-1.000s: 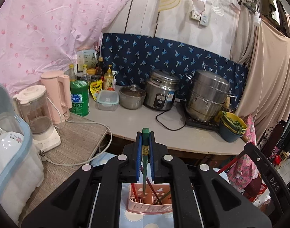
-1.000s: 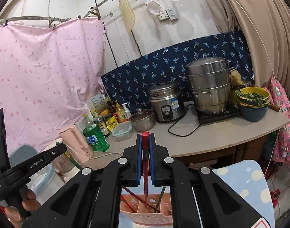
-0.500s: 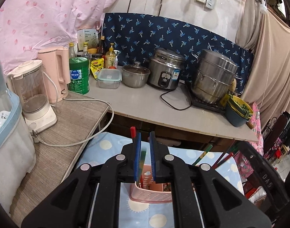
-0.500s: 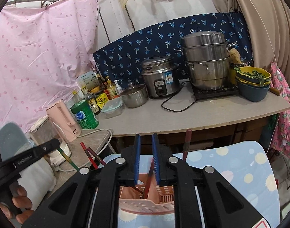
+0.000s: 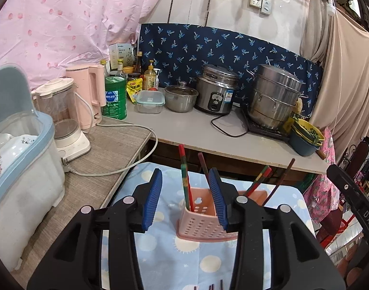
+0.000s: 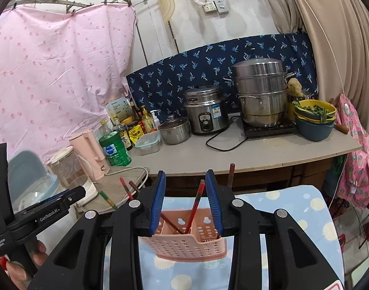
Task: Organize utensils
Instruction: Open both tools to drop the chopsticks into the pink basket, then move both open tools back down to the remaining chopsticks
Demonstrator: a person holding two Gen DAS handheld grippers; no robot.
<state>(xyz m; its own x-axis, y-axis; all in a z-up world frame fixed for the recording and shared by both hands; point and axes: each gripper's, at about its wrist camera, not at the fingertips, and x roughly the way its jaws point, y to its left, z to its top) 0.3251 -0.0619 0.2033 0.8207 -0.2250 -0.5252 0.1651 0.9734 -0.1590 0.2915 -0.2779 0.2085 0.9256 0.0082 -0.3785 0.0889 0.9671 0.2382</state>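
Pink dotted cloth and a navy leaf-print cloth hang behind a crowded grey kitchen counter. At far left in the left wrist view sits a clear lidded plastic bin with blue rim holding floral bowls, then a pale pink blender, a pink electric kettle and a green round tin. Further right along the counter stand a small steel pot with glass lid, a steel rice cooker, a tall stacked steel steamer and a yellow colander nested in a blue bowl. Below the counter, a light blue tablecloth with sun and dot print carries a pink perforated plastic utensil basket. Red and green chopsticks stand tilted in the basket's left compartment, and several dark red ones lean out of its right side; how many there are is hard to count, since the fingers cover part of them. The left gripper hovers over the basket with its blue pads spread wide, holding nothing. In the right wrist view the right gripper is likewise spread apart and empty above the same basket, with a red chopstick showing between its fingers but not touched by them. At that view's left edge, the left gripper's black handle shows, with a hand wrapped round it.
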